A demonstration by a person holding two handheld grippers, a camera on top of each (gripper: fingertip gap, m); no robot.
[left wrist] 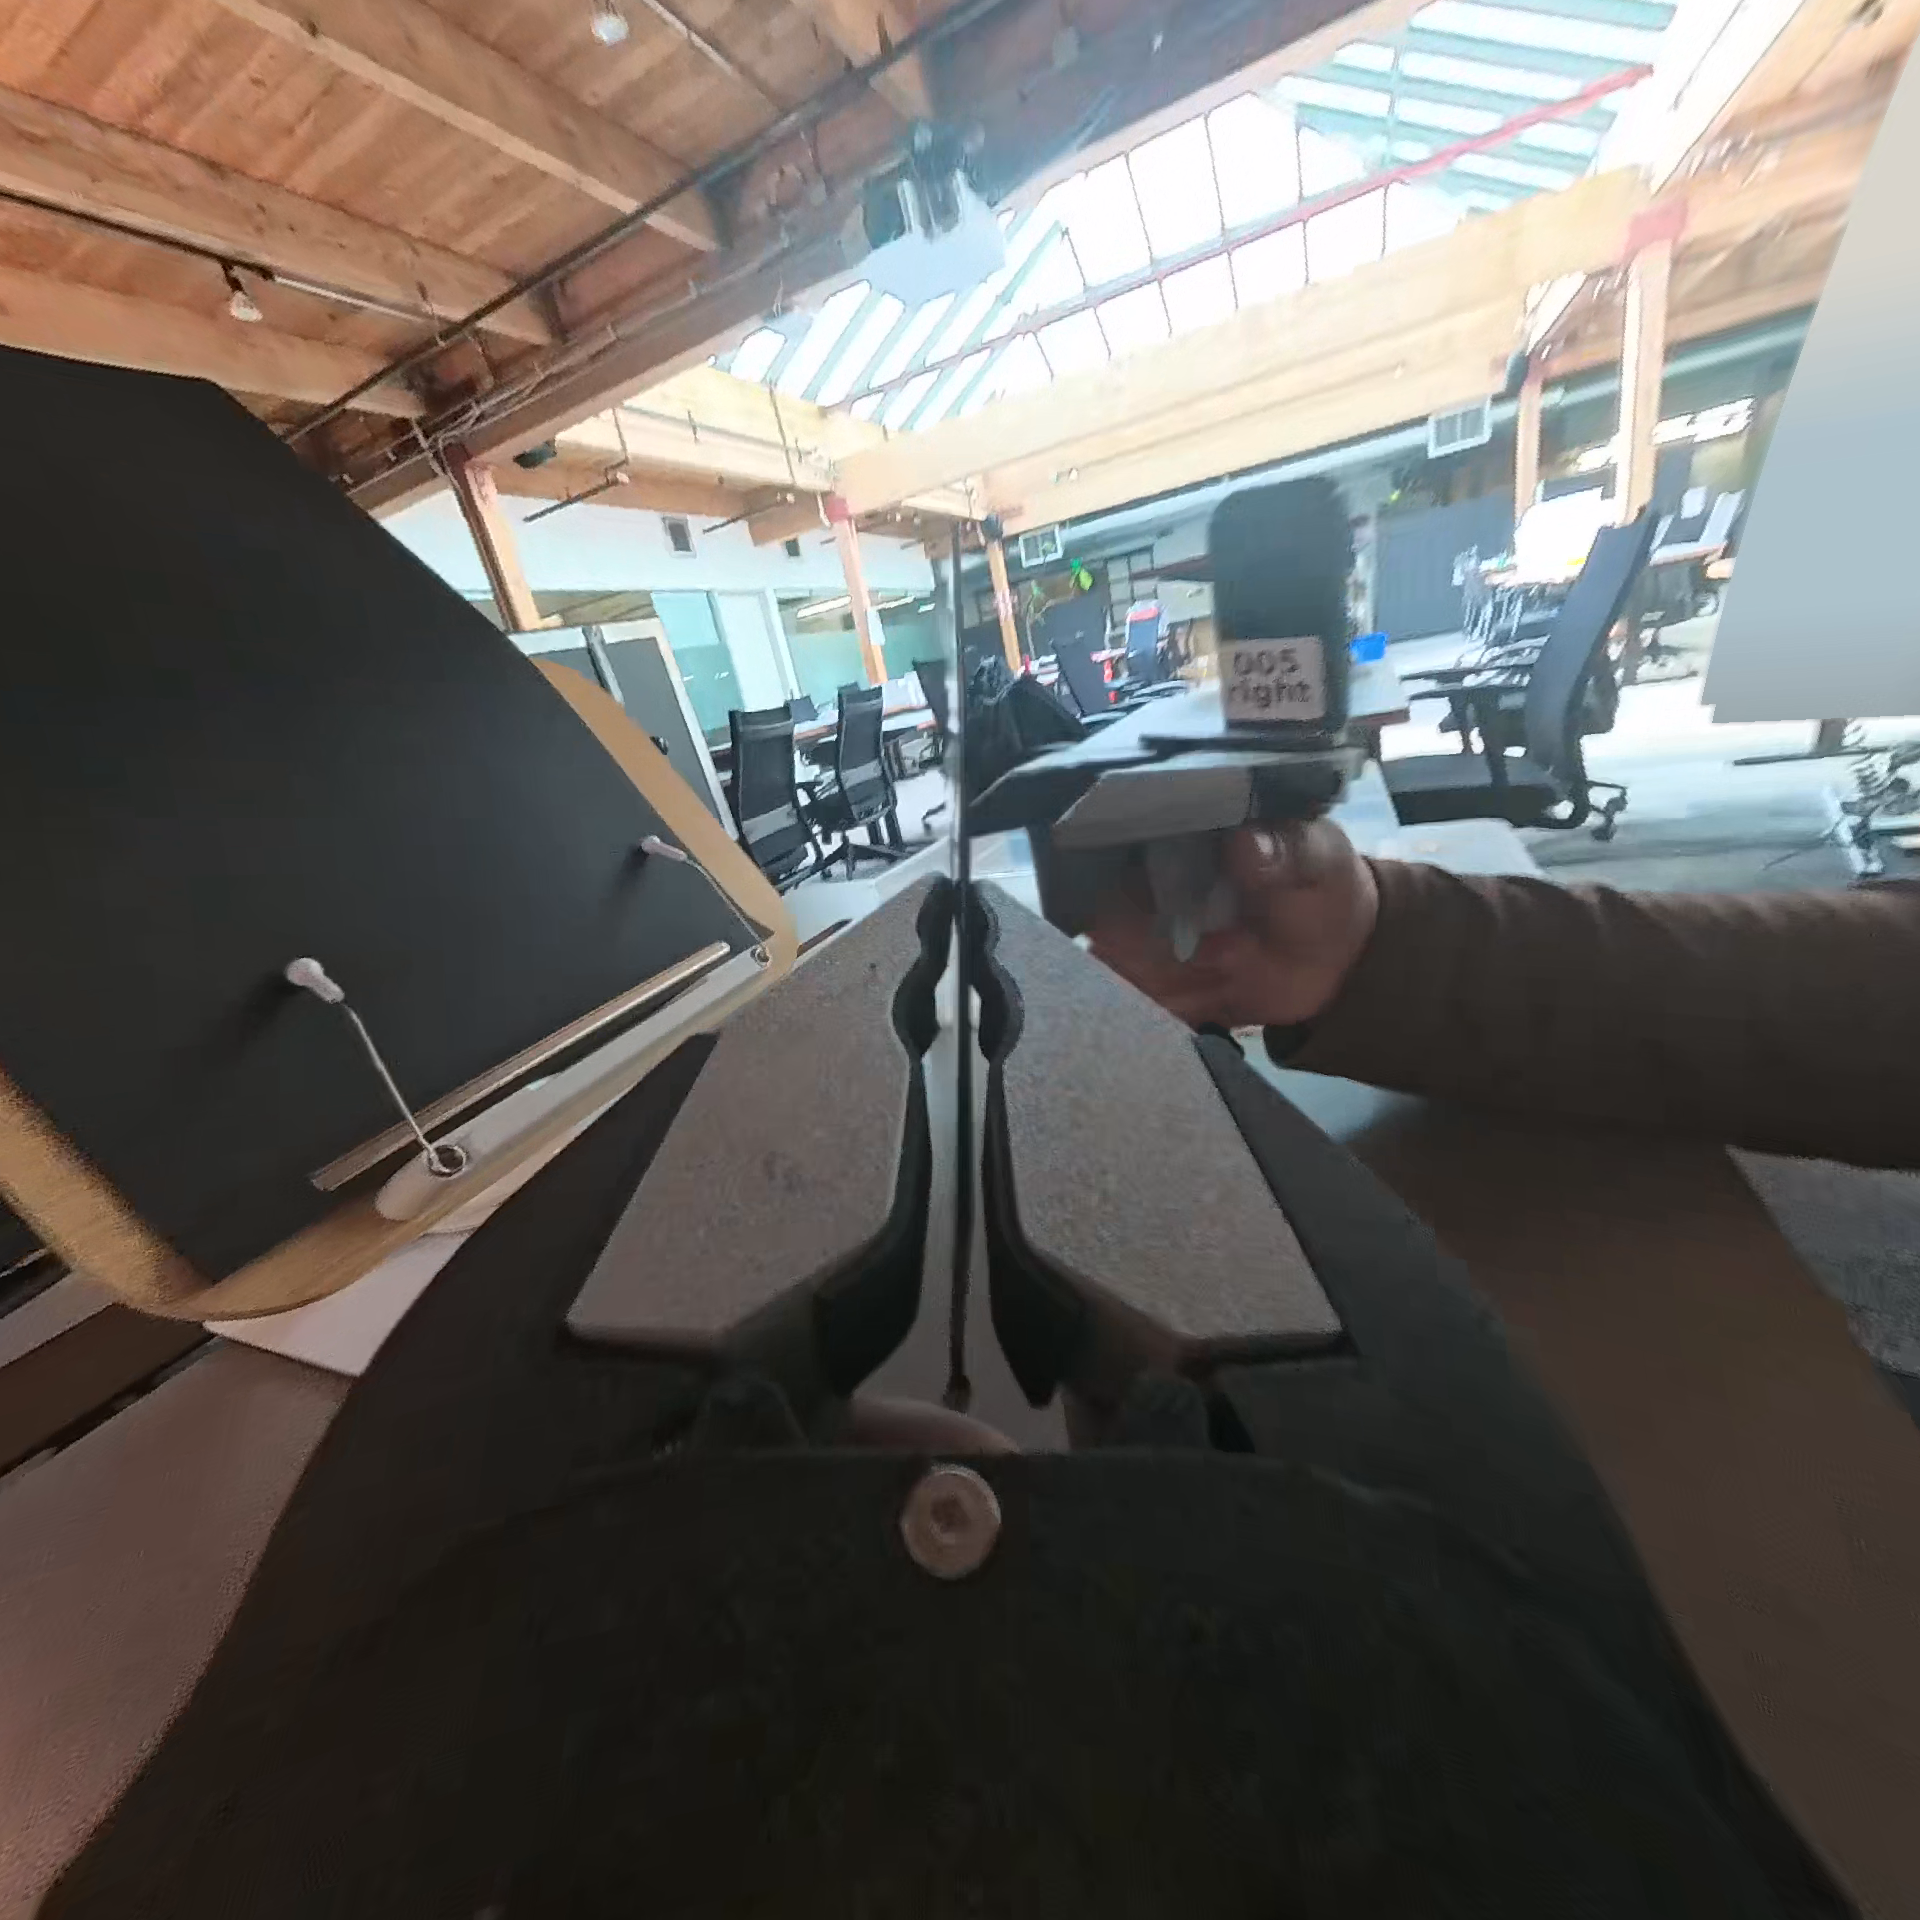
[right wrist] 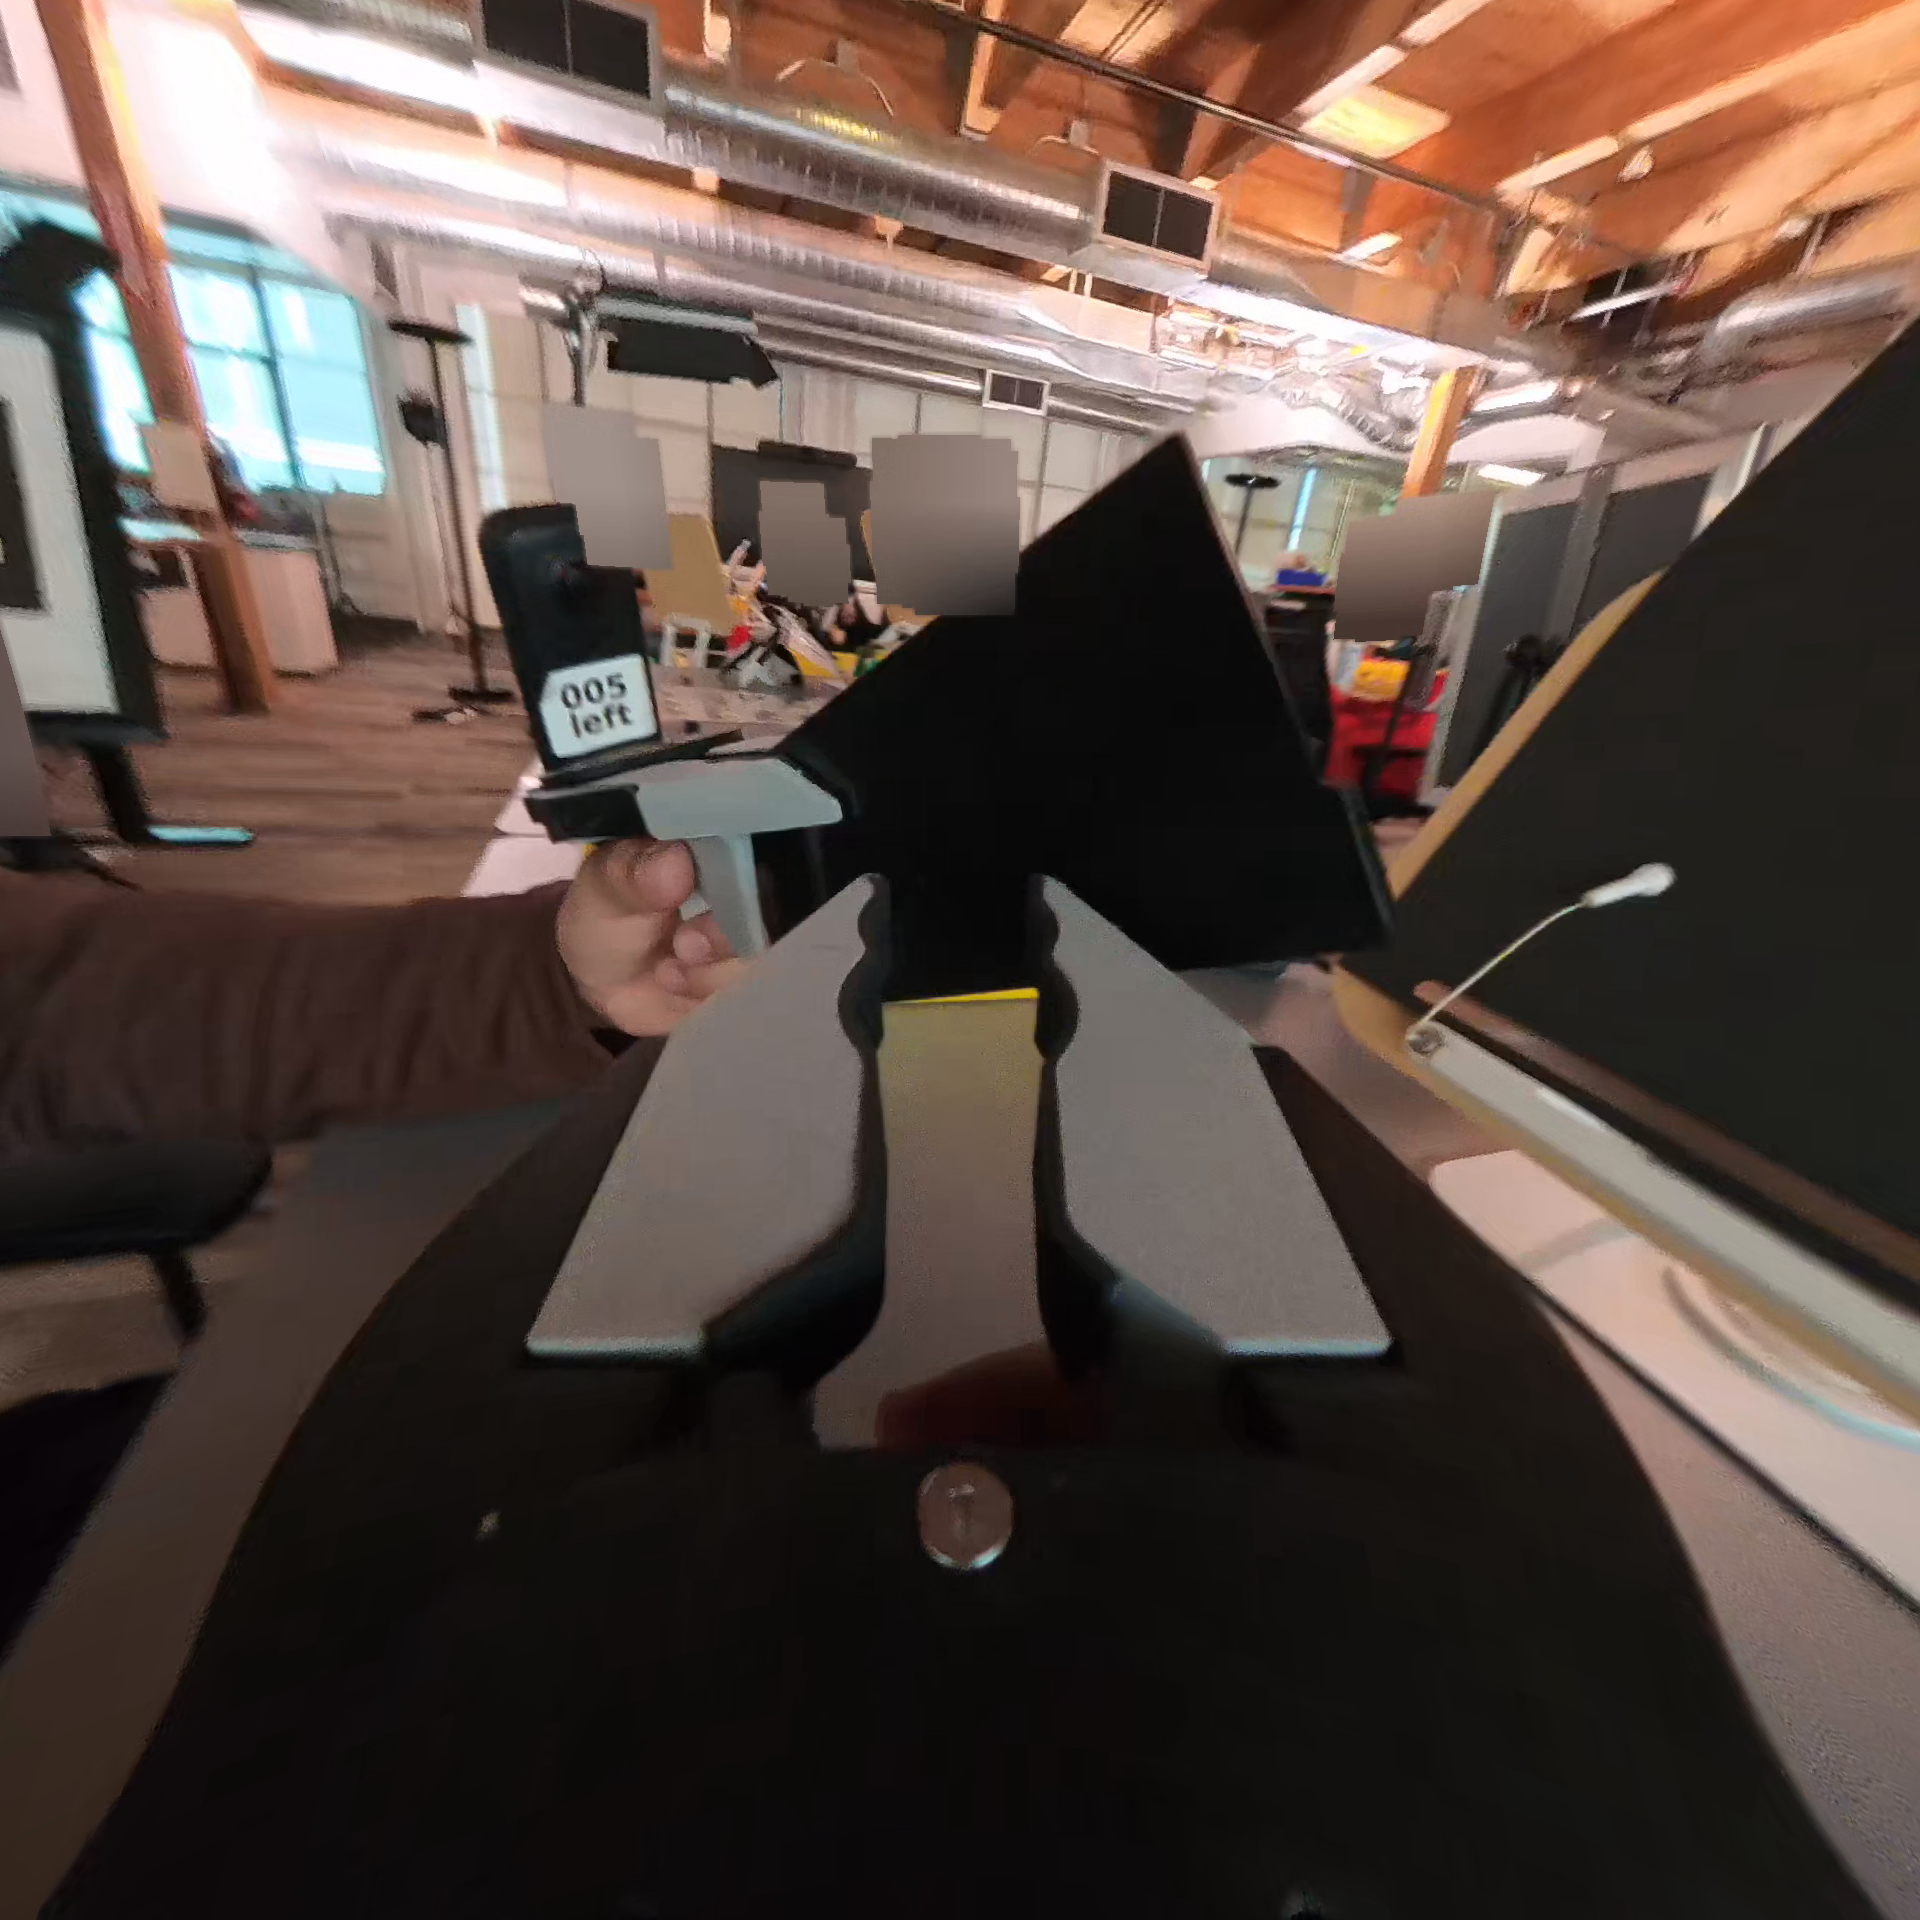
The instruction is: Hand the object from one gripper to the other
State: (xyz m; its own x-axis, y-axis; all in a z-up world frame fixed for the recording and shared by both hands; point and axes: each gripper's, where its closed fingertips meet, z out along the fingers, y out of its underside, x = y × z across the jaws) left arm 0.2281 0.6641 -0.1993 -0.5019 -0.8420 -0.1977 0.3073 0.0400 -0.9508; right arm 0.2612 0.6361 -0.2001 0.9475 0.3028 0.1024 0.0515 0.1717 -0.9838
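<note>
Between the two tools, above the desk (right wrist: 1558,1309): a thin black sheet (right wrist: 1091,727), flat and angular, is held up in the air. It faces the right wrist view and shows only as an edge-on line in the left wrist view.
Left hand-held gripper (left wrist: 961,935): narrowed to a slit, its dark pads are pinched on the sheet's edge. In the right wrist view it (right wrist: 821,790) holds the sheet at the left corner.
Right hand-held gripper (right wrist: 961,935): its jaws stand moderately apart with nothing between the long pads. The sheet's lower part fills the gap at the tips, and contact cannot be told. In the left wrist view it (left wrist: 997,805) points sideways at the sheet.
Hands: a hand (left wrist: 1268,935) in a brown sleeve (left wrist: 1610,997) grips the right tool's handle. Another hand (right wrist: 644,935) grips the left tool's.
Closest neighbour: a tilted book stand (left wrist: 312,831) with a wooden rim, black face and two wire page clips stands on the desk. It is just left of the left tool and right of the right one.
Under the sheet: a yellow strip (right wrist: 956,995) shows between the right pads.
In the way: the sheet hides much of the room behind it in the right wrist view.
Background: black office chairs (left wrist: 1558,675), long tables, wooden beams (left wrist: 1195,416) and a skylight (left wrist: 1195,229).
</note>
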